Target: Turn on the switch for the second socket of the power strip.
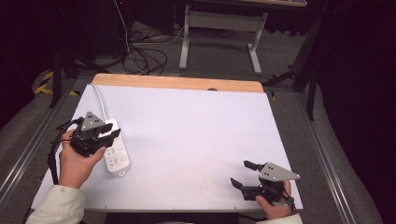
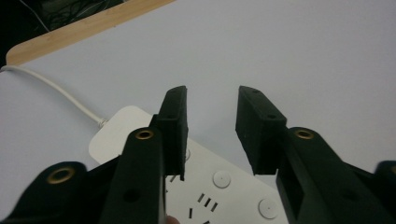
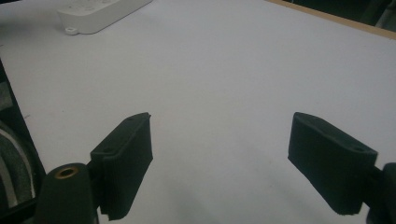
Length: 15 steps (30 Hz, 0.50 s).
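Left gripper (image 1: 112, 133) sits at mid-left of the high view, jaws partly apart with nothing between them, hovering over the far end of the white power strip (image 1: 117, 156). Left gripper view puts the jaws above the strip (image 2: 224, 186), its sockets and round buttons at bottom centre, white cord (image 2: 51, 88) running off to the upper left. Right gripper (image 1: 243, 173) is at lower right, jaws wide and empty over bare white tabletop (image 1: 196, 126). Strip end (image 3: 100, 14) shows upper left in the right gripper view.

Grey carpet floor (image 1: 224, 60), white desk frame (image 1: 219, 28), tangled cables (image 1: 144, 58), dark surroundings
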Available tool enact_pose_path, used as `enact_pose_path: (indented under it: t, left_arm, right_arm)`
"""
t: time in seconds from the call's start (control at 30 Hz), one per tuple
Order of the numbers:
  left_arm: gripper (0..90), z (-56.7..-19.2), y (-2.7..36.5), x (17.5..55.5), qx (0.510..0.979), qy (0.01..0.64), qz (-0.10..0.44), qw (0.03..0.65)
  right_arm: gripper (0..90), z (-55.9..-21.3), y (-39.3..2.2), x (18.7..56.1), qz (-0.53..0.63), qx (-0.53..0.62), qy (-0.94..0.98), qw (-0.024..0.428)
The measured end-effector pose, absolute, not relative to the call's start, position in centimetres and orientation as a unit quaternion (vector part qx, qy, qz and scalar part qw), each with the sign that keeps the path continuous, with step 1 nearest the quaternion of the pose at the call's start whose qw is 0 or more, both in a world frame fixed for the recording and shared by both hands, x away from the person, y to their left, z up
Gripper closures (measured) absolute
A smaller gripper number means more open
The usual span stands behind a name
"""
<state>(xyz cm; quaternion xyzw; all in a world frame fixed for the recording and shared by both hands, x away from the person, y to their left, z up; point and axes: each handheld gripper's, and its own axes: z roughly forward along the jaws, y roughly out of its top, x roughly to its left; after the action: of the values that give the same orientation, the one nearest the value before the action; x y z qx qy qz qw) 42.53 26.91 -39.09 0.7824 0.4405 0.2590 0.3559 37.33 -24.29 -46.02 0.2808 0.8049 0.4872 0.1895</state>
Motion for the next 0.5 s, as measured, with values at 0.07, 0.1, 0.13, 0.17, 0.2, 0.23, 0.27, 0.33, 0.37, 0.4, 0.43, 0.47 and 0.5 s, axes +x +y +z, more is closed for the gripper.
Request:
enact_pose_path:
  t: [0.07,0.1,0.13,0.17,0.2,0.23,0.27,0.33,0.37,0.4,0.43,0.47,0.5]
  left_arm:
    - [55.5,-38.8,26.8,42.3,0.781,0.437,0.253,0.367]
    - [53.6,-38.7,26.8,42.1,0.781,0.435,0.248,0.373]
    - [52.4,-38.6,26.8,42.0,0.781,0.432,0.247,0.377]
    - [50.6,-38.4,26.7,41.7,0.779,0.431,0.241,0.387]
    - [48.2,-38.2,26.7,41.5,0.778,0.425,0.240,0.394]
    - [46.4,-38.1,26.8,41.3,0.777,0.423,0.237,0.400]
    - [45.3,-38.0,26.8,41.1,0.776,0.418,0.235,0.409]
    - [42.6,-37.7,27.1,40.5,0.772,0.409,0.228,0.430]
    - [41.5,-37.6,27.2,40.3,0.769,0.406,0.223,0.441]
    - [40.3,-37.5,27.3,40.0,0.765,0.403,0.221,0.452]
    - [38.3,-37.4,27.3,39.8,0.762,0.401,0.220,0.458]
    - [35.7,-37.2,27.4,39.6,0.762,0.392,0.223,0.465]
    - [33.8,-37.2,27.3,39.3,0.761,0.390,0.222,0.469]
  right_arm:
    - [22.2,-46.0,-24.3,37.3,0.487,0.281,0.805,0.190]
    - [22.2,-46.0,-24.3,37.3,0.487,0.281,0.805,0.190]
    - [22.2,-46.0,-24.3,37.3,0.488,0.281,0.804,0.190]
    - [22.2,-46.0,-24.3,37.3,0.488,0.281,0.804,0.190]
    - [22.2,-46.0,-24.3,37.3,0.487,0.281,0.805,0.190]
    - [22.2,-46.0,-24.3,37.3,0.487,0.280,0.805,0.190]
    - [22.2,-46.0,-24.3,37.3,0.488,0.280,0.805,0.190]
    - [22.2,-46.0,-24.3,37.3,0.488,0.281,0.804,0.189]
    - [22.2,-46.0,-24.3,37.3,0.488,0.281,0.805,0.189]
    - [22.2,-46.0,-24.3,37.3,0.488,0.280,0.805,0.189]
    - [22.2,-46.0,-24.3,37.3,0.488,0.280,0.804,0.190]
    - [22.2,-46.0,-24.3,37.3,0.488,0.280,0.805,0.189]
    - [22.2,-46.0,-24.3,37.3,0.488,0.280,0.804,0.190]
